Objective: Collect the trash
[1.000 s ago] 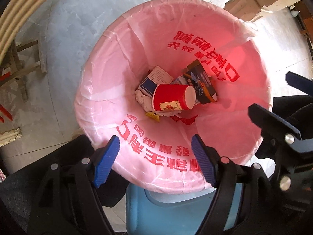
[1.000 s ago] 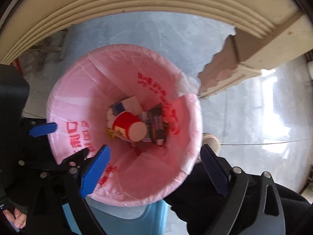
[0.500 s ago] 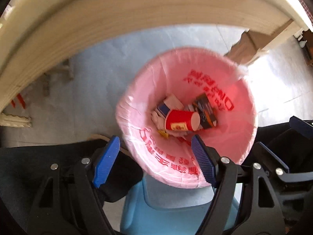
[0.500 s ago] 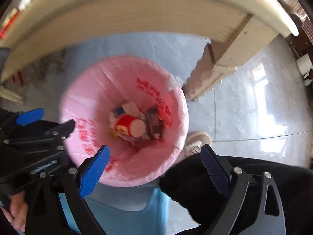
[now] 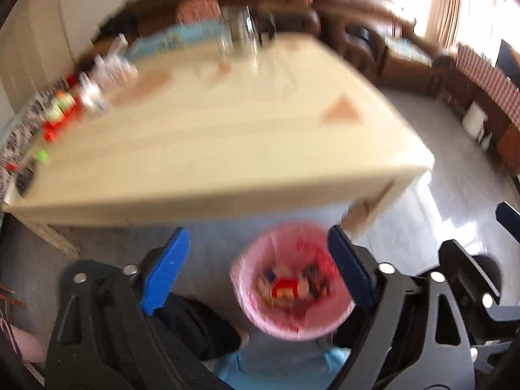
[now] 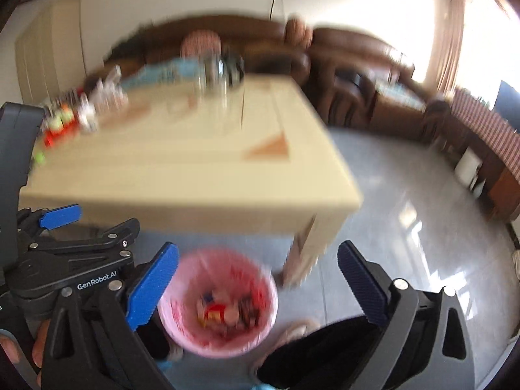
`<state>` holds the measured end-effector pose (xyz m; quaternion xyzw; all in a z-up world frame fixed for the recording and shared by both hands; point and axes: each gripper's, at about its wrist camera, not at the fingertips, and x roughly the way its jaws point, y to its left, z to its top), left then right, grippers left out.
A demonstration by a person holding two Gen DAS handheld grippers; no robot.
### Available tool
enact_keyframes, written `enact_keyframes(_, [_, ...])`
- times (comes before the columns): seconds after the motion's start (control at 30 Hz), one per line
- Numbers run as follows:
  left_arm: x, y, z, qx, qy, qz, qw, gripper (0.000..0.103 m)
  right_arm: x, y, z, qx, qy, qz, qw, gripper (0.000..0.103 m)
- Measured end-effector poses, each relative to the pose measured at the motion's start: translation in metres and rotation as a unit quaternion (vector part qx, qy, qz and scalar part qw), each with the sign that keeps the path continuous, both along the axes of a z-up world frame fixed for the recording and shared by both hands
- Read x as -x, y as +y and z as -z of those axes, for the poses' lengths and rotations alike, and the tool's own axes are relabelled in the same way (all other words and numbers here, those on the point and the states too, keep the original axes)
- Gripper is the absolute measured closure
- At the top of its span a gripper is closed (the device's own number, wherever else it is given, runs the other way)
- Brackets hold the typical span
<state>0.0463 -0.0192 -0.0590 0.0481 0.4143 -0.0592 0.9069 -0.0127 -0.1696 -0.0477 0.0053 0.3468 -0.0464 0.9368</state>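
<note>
A trash bin lined with a pink bag point(image 5: 292, 321) stands on the floor below the table's near edge; it also shows in the right wrist view point(image 6: 182, 321). Inside lie a red paper cup point(image 5: 286, 287) and other blurred scraps. My left gripper point(image 5: 256, 269) is open and empty, high above the bin. My right gripper point(image 6: 256, 286) is open and empty, also high above it. The left gripper also shows at the left of the right wrist view point(image 6: 61, 217). Both views are blurred by motion.
A cream table point(image 5: 227, 136) fills the middle, with glass jars point(image 5: 240, 35) at its far side and small red and green items point(image 5: 58, 113) along its left side. Brown sofas point(image 6: 351, 61) stand behind. A grey glossy floor point(image 6: 406, 221) lies to the right.
Both grippers have risen from close over the bin to well above the table top. The bin now looks small and the table top and room have come into view. Both stay open.
</note>
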Motion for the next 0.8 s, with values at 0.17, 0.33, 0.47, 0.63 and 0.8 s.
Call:
enact_keyframes(0.17, [0.034,0.004,-0.066,-0.003,-0.095,-0.022,0.9952,0.006,0.031,0.002,-0.058,0.003,-0.076,0.003,0.997,0.007])
enact_keyframes(0.33, [0.056,0.006,-0.099,0.012,-0.114,-0.019,0.9932,0.006,0.056,0.007,-0.093,0.002,-0.113,0.003,0.994,0.007])
enact_keyframes(0.47, [0.07,0.003,-0.11,0.005,-0.128,-0.03,0.9913,0.006,0.074,0.014,-0.109,0.022,-0.135,0.011,0.991,0.007])
enact_keyframes(0.63, [0.081,0.009,-0.12,0.013,-0.135,-0.035,0.9902,0.006,0.086,0.02,-0.118,0.026,-0.149,0.014,0.988,0.007])
enact_keyframes(0.8, [0.086,0.013,-0.124,0.016,-0.141,-0.036,0.9892,0.006,0.091,0.021,-0.123,0.021,-0.153,0.013,0.988,0.007])
